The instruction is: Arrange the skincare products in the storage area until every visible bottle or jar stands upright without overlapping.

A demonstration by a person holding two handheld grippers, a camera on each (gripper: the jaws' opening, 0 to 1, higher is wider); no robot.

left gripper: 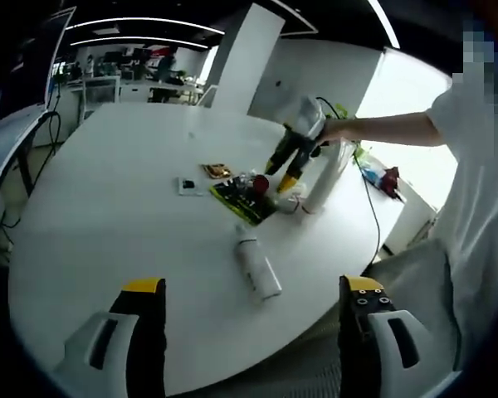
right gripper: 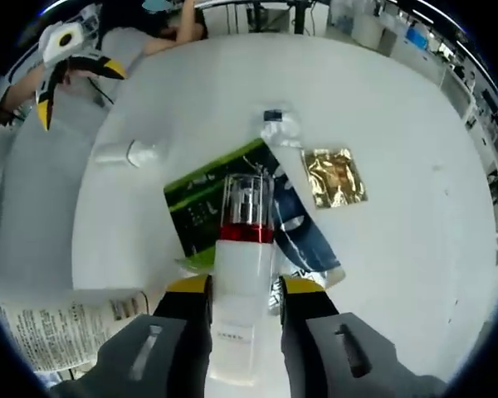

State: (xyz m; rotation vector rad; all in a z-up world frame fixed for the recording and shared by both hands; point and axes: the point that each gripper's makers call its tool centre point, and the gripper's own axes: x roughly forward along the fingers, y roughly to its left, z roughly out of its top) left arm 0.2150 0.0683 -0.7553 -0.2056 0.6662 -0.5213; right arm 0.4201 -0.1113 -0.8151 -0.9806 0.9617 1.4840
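1. While the right gripper (right gripper: pixel 245 303) clamps its yellow-tipped jaws on a white pump bottle (right gripper: pixel 243 282) with a red band and clear cap, that bottle stands over the near edge of the green packet (right gripper: pixel 207 195).
2. Just beyond the green packet lie a gold foil sachet (right gripper: pixel 335 176) and a small white sachet (right gripper: pixel 280 128).
3. Beside the green packet, toward the table's edge, a white bottle (left gripper: pixel 257 264) lies on its side.
4. A tall white tube (left gripper: pixel 325 178) seems to stand near the green packet, though the view is too coarse to be sure.
5. Well back from the green packet, the left gripper (left gripper: pixel 253 303) hovers above the white table (left gripper: pixel 108 191), jaws spread with nothing between.
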